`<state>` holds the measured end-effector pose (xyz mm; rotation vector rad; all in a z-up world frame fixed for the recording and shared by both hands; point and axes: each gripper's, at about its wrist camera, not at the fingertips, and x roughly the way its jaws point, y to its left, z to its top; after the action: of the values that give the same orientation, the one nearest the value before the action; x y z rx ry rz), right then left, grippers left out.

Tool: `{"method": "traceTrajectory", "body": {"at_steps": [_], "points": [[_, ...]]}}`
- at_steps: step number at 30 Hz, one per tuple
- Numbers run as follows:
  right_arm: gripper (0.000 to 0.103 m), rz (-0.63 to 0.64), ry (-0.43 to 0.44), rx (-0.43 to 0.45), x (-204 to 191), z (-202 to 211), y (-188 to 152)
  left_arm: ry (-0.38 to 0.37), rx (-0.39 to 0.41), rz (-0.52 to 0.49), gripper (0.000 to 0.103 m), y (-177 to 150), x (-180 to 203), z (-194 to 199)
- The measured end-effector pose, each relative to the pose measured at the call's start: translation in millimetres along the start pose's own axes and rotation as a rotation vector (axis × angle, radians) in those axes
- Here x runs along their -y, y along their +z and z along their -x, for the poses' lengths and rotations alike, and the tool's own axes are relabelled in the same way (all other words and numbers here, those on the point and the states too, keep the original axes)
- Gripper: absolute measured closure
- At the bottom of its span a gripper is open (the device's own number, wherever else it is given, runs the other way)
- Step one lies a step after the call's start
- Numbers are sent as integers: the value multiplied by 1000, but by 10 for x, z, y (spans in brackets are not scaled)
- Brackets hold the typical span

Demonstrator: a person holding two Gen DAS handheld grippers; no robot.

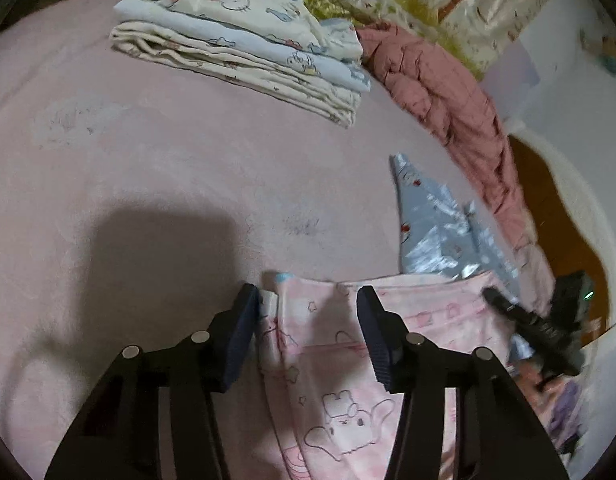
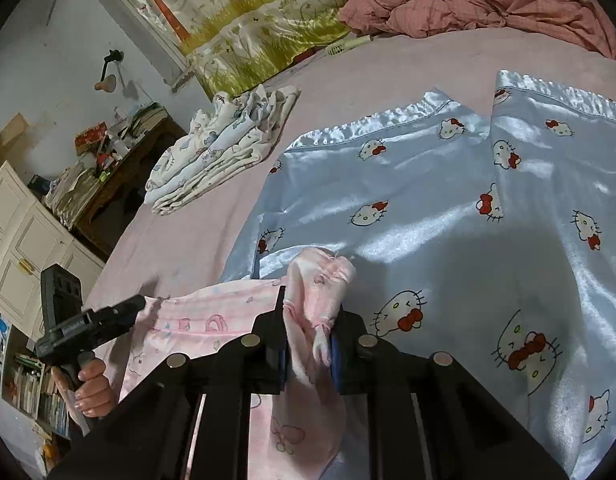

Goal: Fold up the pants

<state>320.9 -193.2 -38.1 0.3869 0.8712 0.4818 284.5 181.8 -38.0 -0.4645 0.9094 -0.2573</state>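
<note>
The pink pants point(image 1: 339, 384) are lying at the near edge of the bed point(image 1: 148, 168), partly on top of a blue satin garment point(image 2: 447, 208) with a cat print. The right tool point(image 2: 309, 354) is clenched on a bunched corner of the pants. The left tool point(image 1: 308, 332) is standing released, its pads on both sides of the waistband edge and not pressing on it.

The risk I see is an uneven lift. If only the right side is gripping, the cloth may hang crooked and the fold will be skewed. The left tool may also be catching only one layer. The satin below is slippery, so the pants could be dragging it along or sliding off the bed.
</note>
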Motion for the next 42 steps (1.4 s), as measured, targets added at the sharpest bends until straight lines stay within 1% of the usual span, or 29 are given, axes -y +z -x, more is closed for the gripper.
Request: {"method": "traceTrajectory", "body": {"at_steps": [1,2,3,6,7,9,13,16,18,20,22,25,30,34,37,39,42], "points": [[87,0,1,1,7,2,1,28,11,-13,68,-5,22,-9],[87,1,1,1,7,-1,3,64,25,-30,89,-11,41,-9],[87,1,-1,1,7,-3,3,103,42,-53,97,-20,69,-11],[87,0,-5,3,10,7,1,129,92,-110,98,-52,166,32],[87,3,-7,7,5,16,2,124,119,-127,98,-64,198,84],[89,17,0,26,-14,57,3,97,159,-136,99,-58,226,187],[91,45,33,68,-91,252,-79,-1,220,-132,99,-61,315,517],[92,79,23,101,-208,449,-146,-10,265,-181,99,-113,473,824],[92,109,31,138,-319,641,-205,-13,273,-212,99,-185,560,980],[92,140,38,163,-425,808,-281,7,274,-260,99,-292,643,1157],[92,187,42,187,-557,1005,-400,17,271,-286,99,-408,679,1285],[92,263,30,216,-737,1274,-629,21,281,-330,99,-677,697,1498],[92,342,24,225,-911,1556,-1110,45,261,-363,99,-1096,617,1584],[92,385,-32,188,-922,1552,-1414,85,210,-365,99,-1302,557,1437],[91,384,-79,148,-859,1464,-1569,85,158,-361,97,-1415,508,1339],[91,365,-87,115,-783,1433,-1634,104,139,-384,93,-1491,506,1303],[90,339,-78,77,-689,1448,-1688,129,144,-410,91,-1591,489,1345]]}}
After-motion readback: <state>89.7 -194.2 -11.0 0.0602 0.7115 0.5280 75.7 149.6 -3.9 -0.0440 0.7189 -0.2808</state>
